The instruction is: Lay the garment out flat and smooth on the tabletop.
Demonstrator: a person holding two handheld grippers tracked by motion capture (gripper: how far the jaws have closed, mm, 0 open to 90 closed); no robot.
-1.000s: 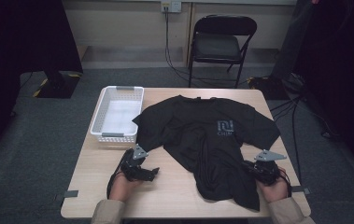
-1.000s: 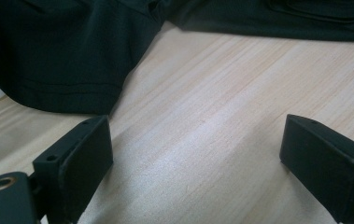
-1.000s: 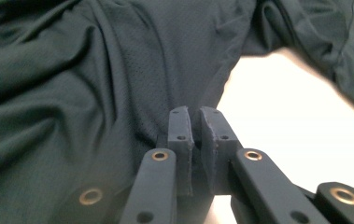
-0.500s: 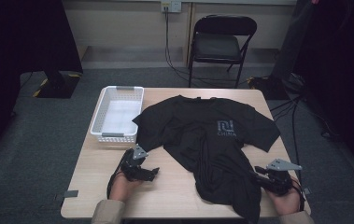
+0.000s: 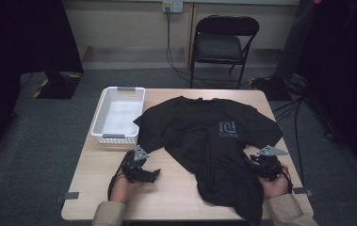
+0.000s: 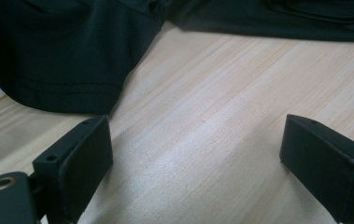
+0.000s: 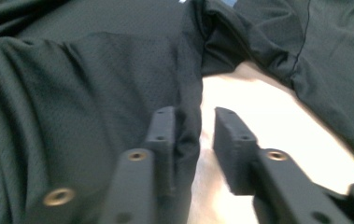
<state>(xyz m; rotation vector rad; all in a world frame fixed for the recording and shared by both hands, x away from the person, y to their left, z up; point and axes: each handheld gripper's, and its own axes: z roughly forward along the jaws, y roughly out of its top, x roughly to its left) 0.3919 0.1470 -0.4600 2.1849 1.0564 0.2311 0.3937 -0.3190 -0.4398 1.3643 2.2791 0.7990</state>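
the black t-shirt (image 5: 214,150), spread on the tabletop (image 5: 176,197) beside the white basket (image 5: 117,115), has just been released and re-approached by the right gripper (image 7: 195,126), jaws narrowed astride an unpinched fold, while the left gripper (image 6: 195,149) is held spread and empty.

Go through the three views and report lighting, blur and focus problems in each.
High view: dim room, dark edges; the black T-shirt loses fold detail against the pale table. Left gripper view: sharp wood grain, soft sheen, near pads slightly soft. Right gripper view: table overexposed white, right gripper blurred, fabric weave clear.
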